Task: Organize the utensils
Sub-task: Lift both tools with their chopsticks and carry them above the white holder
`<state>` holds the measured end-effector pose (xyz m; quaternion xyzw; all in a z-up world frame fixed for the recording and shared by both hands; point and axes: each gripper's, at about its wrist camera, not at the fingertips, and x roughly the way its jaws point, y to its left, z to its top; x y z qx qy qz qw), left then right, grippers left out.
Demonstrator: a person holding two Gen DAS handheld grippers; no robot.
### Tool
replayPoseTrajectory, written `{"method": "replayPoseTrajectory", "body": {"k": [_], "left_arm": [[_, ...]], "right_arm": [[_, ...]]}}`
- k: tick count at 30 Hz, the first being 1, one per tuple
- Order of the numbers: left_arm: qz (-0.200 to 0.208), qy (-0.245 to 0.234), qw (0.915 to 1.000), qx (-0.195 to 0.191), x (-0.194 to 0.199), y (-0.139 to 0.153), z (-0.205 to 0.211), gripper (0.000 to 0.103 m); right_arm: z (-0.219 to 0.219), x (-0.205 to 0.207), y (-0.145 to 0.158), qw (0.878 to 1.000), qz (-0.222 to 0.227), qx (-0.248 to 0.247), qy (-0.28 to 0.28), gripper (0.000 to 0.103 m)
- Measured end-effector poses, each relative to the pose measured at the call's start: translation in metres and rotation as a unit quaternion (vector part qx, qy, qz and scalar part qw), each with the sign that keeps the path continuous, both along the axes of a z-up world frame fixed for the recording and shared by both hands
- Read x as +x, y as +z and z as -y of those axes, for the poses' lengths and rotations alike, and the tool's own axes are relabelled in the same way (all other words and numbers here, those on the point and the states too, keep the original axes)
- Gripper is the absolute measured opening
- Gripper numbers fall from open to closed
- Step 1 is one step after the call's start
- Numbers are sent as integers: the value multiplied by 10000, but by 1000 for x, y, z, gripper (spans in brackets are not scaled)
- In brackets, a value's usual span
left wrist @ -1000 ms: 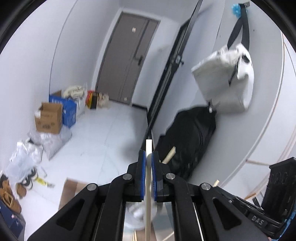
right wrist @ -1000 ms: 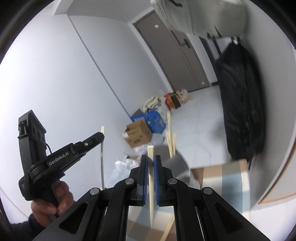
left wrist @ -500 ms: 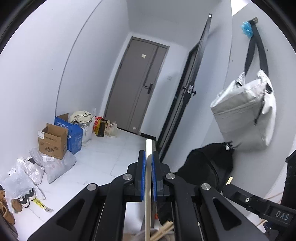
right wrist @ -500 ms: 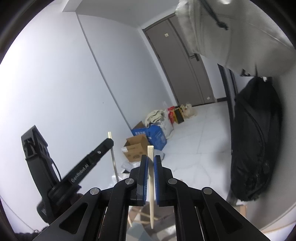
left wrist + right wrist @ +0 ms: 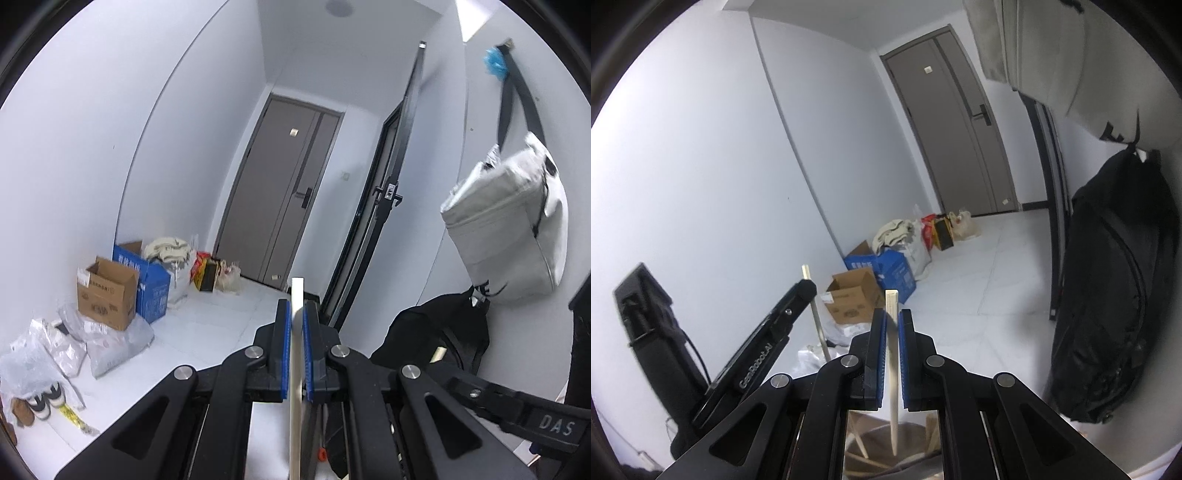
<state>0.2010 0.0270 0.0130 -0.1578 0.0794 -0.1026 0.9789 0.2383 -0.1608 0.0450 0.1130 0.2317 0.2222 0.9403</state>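
Right wrist view showed the right tool (image 5: 893, 354) clamped on a pale chopstick (image 5: 892, 369) at lower centre of the frame, its tip hanging over a grey holder (image 5: 882, 437) with other sticks at the bottom edge. Left wrist view showed the left tool (image 5: 293, 350) gripping another chopstick (image 5: 295, 373) upright at lower centre. To do it well, I judged each stick should be lowered straight, released only once inside the holder.
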Motion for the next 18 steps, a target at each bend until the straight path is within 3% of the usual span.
{"method": "replayPoseTrajectory", "body": {"k": [6,9,13,18], "left_arm": [[224,-62,9992,335,-12,-4,19,2],[368,7,9966,730,-18,-4,31,2],[224,-9,9966,789,-14,-6,33,2],[394,-44,9952,890,-23,-9,34,2]], "right_arm": [[1,5,-17,9999,-94,15,46,6],[4,5,-22,9999,-126,9,67,6],[6,5,-26,9998,-182,1,99,6],[9,1,-36,9995,-280,21,132,6]]}}
